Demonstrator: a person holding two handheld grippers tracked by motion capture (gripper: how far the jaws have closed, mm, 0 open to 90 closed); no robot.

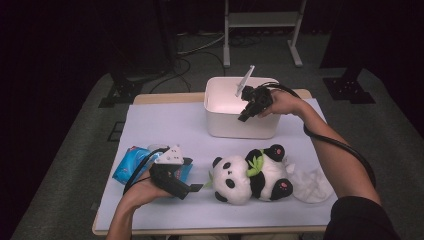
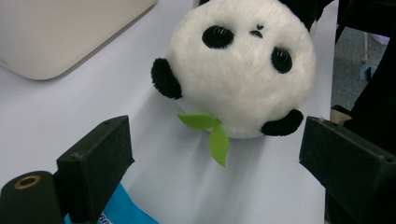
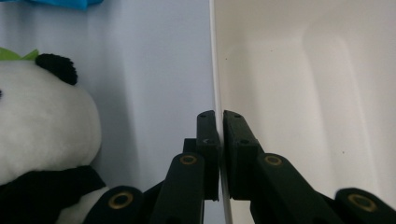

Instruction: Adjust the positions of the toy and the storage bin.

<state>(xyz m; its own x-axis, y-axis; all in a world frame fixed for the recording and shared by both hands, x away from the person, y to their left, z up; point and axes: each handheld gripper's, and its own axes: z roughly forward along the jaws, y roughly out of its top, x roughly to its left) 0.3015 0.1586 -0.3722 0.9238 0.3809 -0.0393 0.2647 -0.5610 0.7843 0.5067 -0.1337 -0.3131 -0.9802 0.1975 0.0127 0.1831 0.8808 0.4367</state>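
Observation:
A white plastic bin [image 1: 235,125] stands at the back of the table. My right gripper [image 1: 244,116] is shut on its front rim [image 3: 215,70], one jaw outside the wall and one inside. A plush panda [image 1: 250,175] lies on its back near the front edge, with a green leaf at its head. My left gripper [image 1: 192,189] rests just left of the panda's head [image 2: 243,70]. Its jaws stand wide open and nothing is between them but the leaf [image 2: 212,135] farther off. The inside of the bin [image 3: 303,93] looks bare where it shows.
A blue packet [image 1: 131,162] lies under and behind my left gripper. A crumpled white cloth or bag [image 1: 312,182] sits right of the panda. The table top is covered with a pale sheet [image 1: 165,125]. Dark floor, cables and a metal stand lie beyond.

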